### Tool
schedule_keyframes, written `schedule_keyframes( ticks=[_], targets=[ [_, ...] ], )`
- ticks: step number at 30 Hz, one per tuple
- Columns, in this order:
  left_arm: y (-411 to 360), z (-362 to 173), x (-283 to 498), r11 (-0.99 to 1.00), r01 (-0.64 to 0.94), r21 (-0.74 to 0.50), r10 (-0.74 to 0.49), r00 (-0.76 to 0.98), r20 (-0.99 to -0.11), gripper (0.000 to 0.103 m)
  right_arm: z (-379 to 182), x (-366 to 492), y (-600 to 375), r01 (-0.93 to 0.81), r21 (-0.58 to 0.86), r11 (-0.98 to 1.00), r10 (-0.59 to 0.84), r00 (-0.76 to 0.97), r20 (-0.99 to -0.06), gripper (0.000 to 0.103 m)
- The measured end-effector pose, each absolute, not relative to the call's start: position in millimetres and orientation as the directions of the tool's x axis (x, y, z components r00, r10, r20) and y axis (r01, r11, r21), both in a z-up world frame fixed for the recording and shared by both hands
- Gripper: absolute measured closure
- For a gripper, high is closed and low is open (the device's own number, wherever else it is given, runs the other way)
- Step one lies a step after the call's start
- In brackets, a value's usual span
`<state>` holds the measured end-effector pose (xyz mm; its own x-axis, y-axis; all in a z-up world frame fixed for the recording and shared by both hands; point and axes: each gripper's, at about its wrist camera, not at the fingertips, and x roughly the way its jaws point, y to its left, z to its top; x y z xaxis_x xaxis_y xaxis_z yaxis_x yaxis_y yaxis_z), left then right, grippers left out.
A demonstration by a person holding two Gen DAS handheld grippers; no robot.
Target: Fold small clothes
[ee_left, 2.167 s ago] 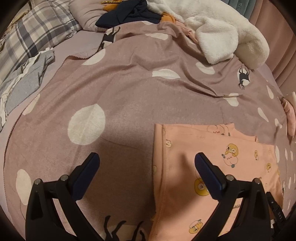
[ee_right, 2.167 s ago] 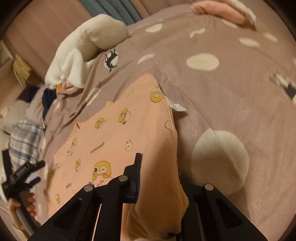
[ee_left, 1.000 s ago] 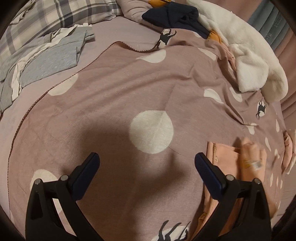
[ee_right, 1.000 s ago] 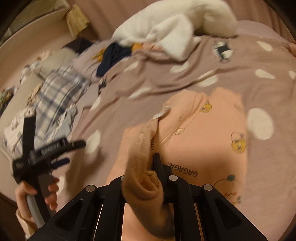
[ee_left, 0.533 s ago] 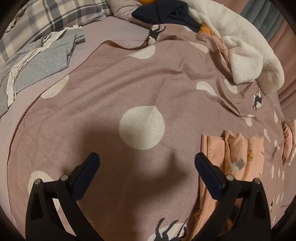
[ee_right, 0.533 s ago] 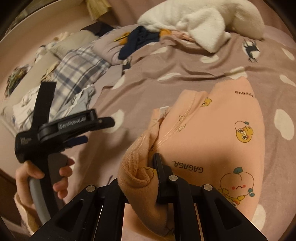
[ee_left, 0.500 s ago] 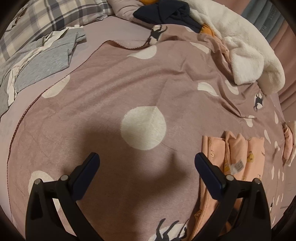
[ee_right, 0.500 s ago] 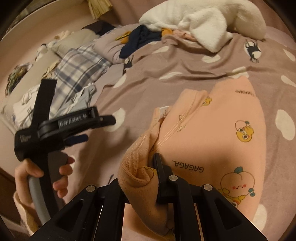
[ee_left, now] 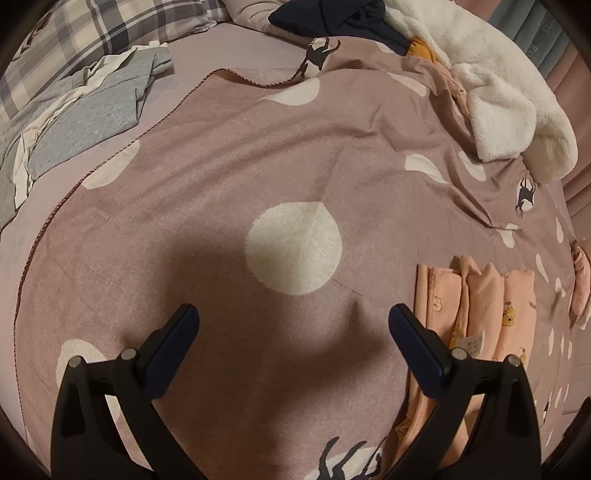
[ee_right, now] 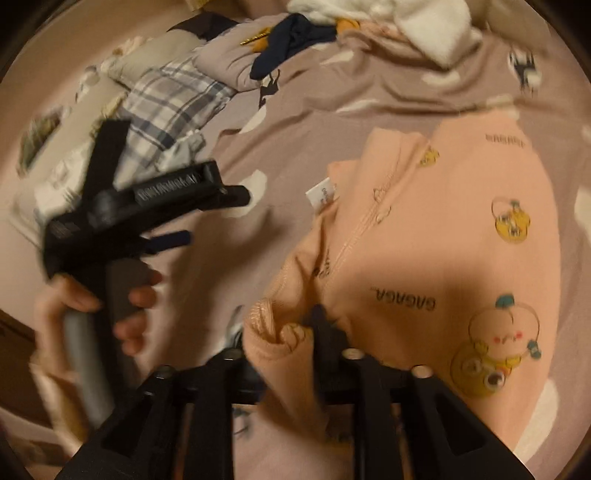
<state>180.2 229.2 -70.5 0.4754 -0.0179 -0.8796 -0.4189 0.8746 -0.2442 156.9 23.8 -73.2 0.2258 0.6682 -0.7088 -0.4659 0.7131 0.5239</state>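
At the far left of the left wrist view, a rumpled grey and white garment [ee_left: 85, 114] is lying on the pale sheet beside a checked grey and cream pillow [ee_left: 96, 33]. The mauve bedspread with cream dots and black animal prints [ee_left: 229, 155] is spreading across the middle. The left gripper [ee_left: 293, 325] is hovering over it with its jaws standing wide apart and nothing between them; in the right wrist view a hand [ee_right: 85, 314] is gripping its handle. Further right, the folded peach baby garment printed with yellow cartoon figures [ee_left: 491, 314] is lying on the bedspread, just beside the left gripper's right finger. A fluffy white fleece blanket [ee_left: 495, 96] and a dark navy cloth [ee_left: 332, 16] are sitting heaped at the far edge.

In the blurred right wrist view, the right gripper [ee_right: 288, 336] is loosening: its jaws have just been opening, and the garment's ribbed peach cuff [ee_right: 266, 325] is bunching between them, with a white label [ee_right: 323, 194] sticking out beyond.
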Motion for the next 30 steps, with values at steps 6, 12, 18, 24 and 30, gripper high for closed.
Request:
schedule_keyframes(
  ticks=[6, 12, 18, 24, 30],
  targets=[
    [237, -71, 177, 0.862, -0.439, -0.254, -0.015, 0.479, -0.878, 0.000, -29, 167, 13, -0.453, 0.365, 0.813, 0.555, 0.417, -0.720, 0.025],
    [237, -76, 180, 0.860, -0.434, -0.269, -0.040, 0.467, -0.883, 0.000, -26, 217, 42, -0.423, 0.202, 0.883, 0.407, 0.477, -0.779, 0.025],
    [241, -76, 178, 0.850, -0.453, -0.269, -0.028, 0.472, -0.881, 0.000, -73, 248, 87, -0.427, 0.009, 0.904, 0.217, 0.440, -0.871, 0.047],
    [248, -82, 177, 0.835, -0.473, -0.282, -0.039, 0.461, -0.887, 0.000, -86, 243, 82, -0.409, 0.025, 0.912, 0.245, 0.495, -0.834, 0.083],
    [249, -78, 175, 0.832, -0.471, -0.294, -0.042, 0.475, -0.879, 0.000, -69, 244, 62, -0.414, 0.169, 0.894, 0.367, 0.463, -0.807, 0.092]
  ],
)
